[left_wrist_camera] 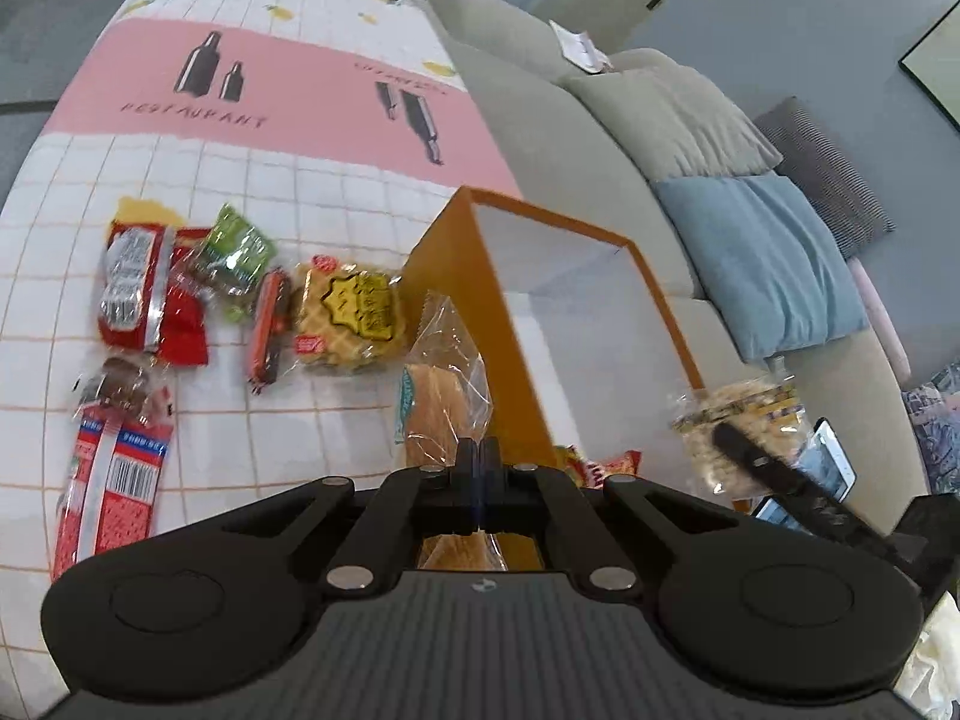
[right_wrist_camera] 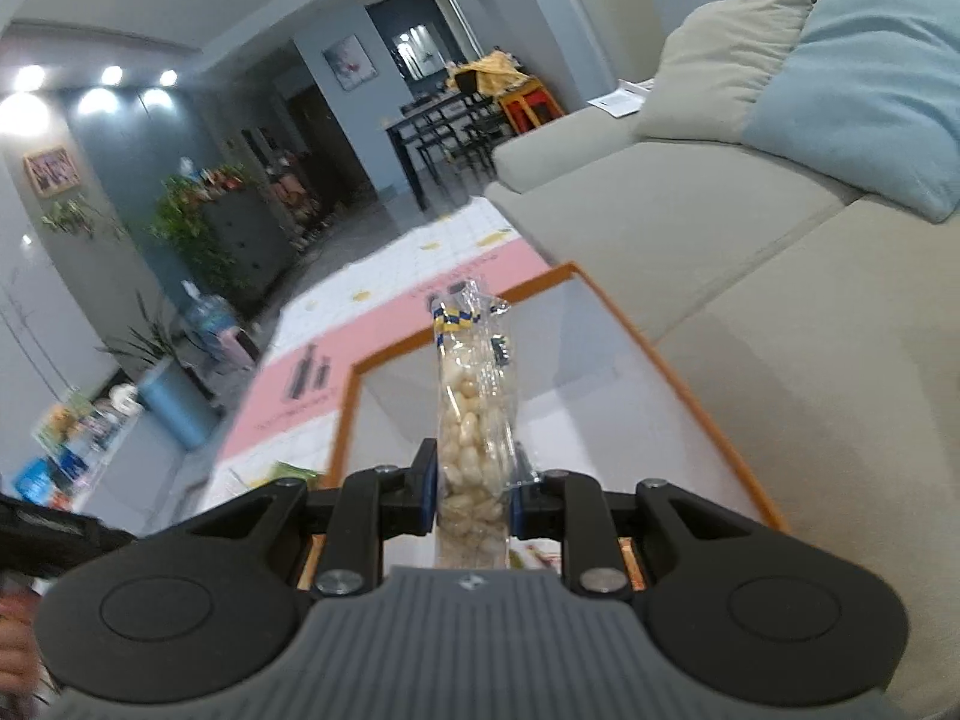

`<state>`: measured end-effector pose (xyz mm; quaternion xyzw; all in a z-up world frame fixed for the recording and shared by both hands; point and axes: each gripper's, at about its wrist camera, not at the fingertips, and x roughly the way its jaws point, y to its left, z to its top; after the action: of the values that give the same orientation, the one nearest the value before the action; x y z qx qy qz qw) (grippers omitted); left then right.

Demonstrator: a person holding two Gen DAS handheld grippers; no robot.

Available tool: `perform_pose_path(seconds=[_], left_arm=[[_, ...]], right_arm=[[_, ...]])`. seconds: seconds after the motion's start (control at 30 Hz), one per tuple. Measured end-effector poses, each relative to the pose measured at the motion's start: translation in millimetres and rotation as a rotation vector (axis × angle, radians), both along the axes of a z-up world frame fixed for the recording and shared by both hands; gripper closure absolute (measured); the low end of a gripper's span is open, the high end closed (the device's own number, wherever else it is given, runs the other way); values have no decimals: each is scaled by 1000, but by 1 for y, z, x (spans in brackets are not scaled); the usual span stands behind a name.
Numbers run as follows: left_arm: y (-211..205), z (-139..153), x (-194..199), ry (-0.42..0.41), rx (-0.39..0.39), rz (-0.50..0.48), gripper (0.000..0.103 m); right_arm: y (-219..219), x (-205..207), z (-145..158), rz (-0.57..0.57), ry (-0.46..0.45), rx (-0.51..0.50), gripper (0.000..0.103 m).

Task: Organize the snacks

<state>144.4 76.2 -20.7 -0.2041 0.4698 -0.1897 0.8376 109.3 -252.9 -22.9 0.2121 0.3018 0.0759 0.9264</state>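
My left gripper [left_wrist_camera: 478, 450] is shut on the clear wrapper of a bread bag [left_wrist_camera: 441, 396], which hangs above the mat beside the orange box [left_wrist_camera: 540, 222]. The box has a white inside and stands open at the mat's right edge. In the right wrist view my right gripper [right_wrist_camera: 474, 471] is shut on a clear bag of pale nuts [right_wrist_camera: 471, 414], held upright over the box's rim [right_wrist_camera: 690, 384]. The same nut bag [left_wrist_camera: 738, 420] shows at the right of the left wrist view. Several snacks lie on the mat: a red packet [left_wrist_camera: 144, 294], a green packet [left_wrist_camera: 234, 252], a sausage [left_wrist_camera: 270, 324] and a waffle pack [left_wrist_camera: 354, 318].
A red-and-blue packet [left_wrist_camera: 114, 468] and a brown snack [left_wrist_camera: 120, 387] lie at the mat's near left. Another red-yellow packet [left_wrist_camera: 600, 465] peeks out by the box. A grey sofa [right_wrist_camera: 720, 228] with cushions runs along the right, with a phone [left_wrist_camera: 831, 462] on it.
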Motion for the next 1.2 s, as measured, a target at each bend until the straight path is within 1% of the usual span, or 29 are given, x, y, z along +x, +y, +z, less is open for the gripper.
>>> perform_pose_path(seconds=[0.17,0.33,0.37,0.4,0.43,0.47,0.5,0.53,0.63,0.7,0.8,0.87,1.0,1.1,1.2], left_arm=[[-5,20,3,-47,9,-10,103],[-14,46,8,-108,33,-31,103],[-17,52,9,-117,36,-37,103],[-20,58,11,-127,38,-48,103],[-23,63,12,-137,41,-56,103],[-27,68,14,-149,46,-62,103],[-32,74,16,-161,53,-67,103],[-35,79,17,-170,56,-71,103],[-48,92,21,-203,56,-93,103],[-58,98,24,-222,57,-109,103],[-77,105,29,-246,48,-141,103],[-89,105,33,-246,42,-158,103],[-114,90,46,-216,52,-185,103],[-129,70,55,-171,74,-198,103],[-136,49,62,-132,91,-191,103]], right_arm=[[-2,15,-12,-11,75,-34,83],[6,28,-20,-15,117,-147,83],[7,31,-22,-21,123,-160,80],[6,35,-24,-28,129,-169,79],[6,37,-26,-44,135,-187,67],[6,40,-26,-53,144,-205,47],[5,41,-26,-59,147,-219,40],[4,39,-25,-64,131,-222,39],[-6,26,-13,-84,36,-172,38],[-16,17,-7,-126,-22,-134,33],[-34,3,1,-192,-101,-64,33],[-46,-4,4,-222,-142,-4,33],[-60,-11,7,-272,-163,50,33],[-65,-12,7,-278,-163,64,33],[-66,-10,7,-271,-163,73,33]])
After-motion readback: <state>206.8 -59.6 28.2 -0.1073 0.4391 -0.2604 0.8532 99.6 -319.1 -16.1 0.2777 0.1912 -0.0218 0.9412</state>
